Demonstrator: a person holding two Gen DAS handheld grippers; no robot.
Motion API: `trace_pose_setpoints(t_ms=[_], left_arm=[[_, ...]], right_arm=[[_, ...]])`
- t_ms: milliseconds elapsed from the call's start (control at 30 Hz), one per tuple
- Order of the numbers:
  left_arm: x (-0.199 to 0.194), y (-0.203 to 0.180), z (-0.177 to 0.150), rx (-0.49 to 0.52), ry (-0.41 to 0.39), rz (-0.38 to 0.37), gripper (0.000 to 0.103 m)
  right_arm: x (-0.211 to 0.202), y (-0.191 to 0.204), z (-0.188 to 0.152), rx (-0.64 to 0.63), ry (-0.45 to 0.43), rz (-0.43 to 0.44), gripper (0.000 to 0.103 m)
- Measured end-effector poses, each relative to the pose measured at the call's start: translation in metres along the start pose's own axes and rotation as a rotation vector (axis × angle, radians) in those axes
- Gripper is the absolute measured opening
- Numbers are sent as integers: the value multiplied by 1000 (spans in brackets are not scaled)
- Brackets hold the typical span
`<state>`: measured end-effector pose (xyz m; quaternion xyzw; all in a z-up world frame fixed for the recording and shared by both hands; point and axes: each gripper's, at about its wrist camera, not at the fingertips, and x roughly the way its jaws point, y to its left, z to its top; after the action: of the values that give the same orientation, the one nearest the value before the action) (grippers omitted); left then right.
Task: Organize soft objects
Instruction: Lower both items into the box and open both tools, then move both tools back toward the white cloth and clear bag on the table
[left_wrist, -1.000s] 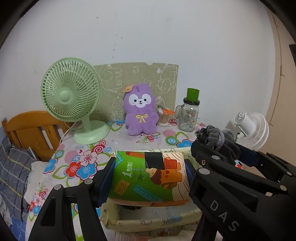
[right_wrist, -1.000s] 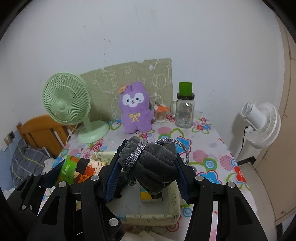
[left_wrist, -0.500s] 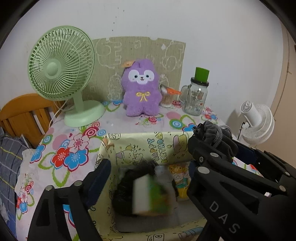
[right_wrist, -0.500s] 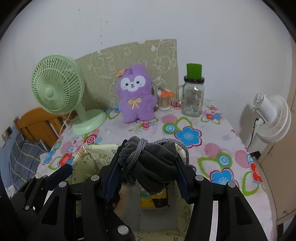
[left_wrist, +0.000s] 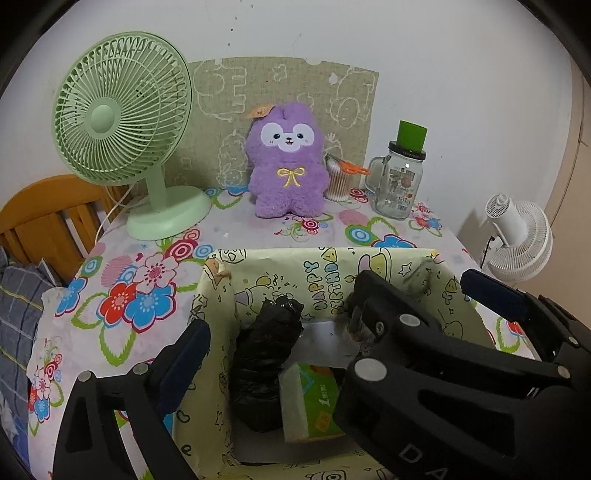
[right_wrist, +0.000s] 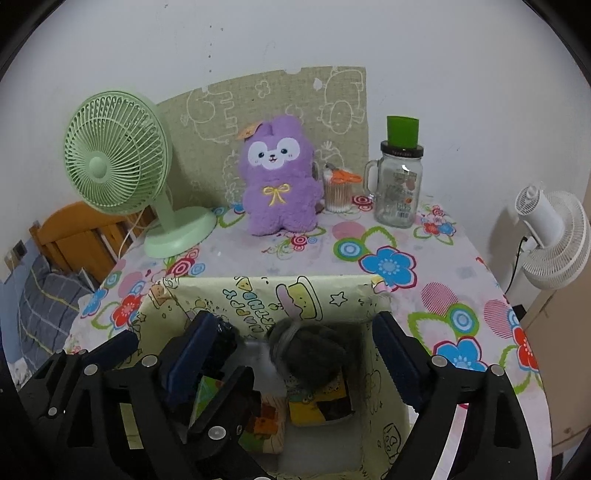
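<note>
My left gripper (left_wrist: 280, 332) has just spread its jaws wide and is empty, angled down over the box (left_wrist: 391, 258); the green pack (left_wrist: 310, 402) lies inside beside a black bag (left_wrist: 266, 354). On the right, my right gripper (right_wrist: 291, 350) has just opened too, and the grey pouch (right_wrist: 310, 354) sits between the jaws, unpinched, in the box. It's soft and light, I'd say: grab the bulk, not the cord.

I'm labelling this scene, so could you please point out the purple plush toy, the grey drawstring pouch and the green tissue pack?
purple plush toy (left_wrist: 286, 173): left wrist view, its belly.
grey drawstring pouch (right_wrist: 310, 350): right wrist view, its rounded top.
green tissue pack (left_wrist: 314, 406): left wrist view, its printed face.
</note>
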<state>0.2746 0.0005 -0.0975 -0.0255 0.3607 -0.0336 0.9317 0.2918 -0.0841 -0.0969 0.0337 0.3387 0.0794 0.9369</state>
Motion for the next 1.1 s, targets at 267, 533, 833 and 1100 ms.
trace_pose_setpoints(t_ms=[267,533,833,1100], left_arm=[[-18,-4,0,8,-19,16,100],[-55,-15,-1,26,-72,25,100],[-99,-22,-5,34,-135,34,102],[-135,-28,-16,42,-180,30,103]], right_arm=[[-19,0,0,4,-19,-1,91],[-58,0,-2,12,-68,-1,96],[-108,1,-5,12,-125,-9,99],[-149,5,-13,7,-169,-17,99]])
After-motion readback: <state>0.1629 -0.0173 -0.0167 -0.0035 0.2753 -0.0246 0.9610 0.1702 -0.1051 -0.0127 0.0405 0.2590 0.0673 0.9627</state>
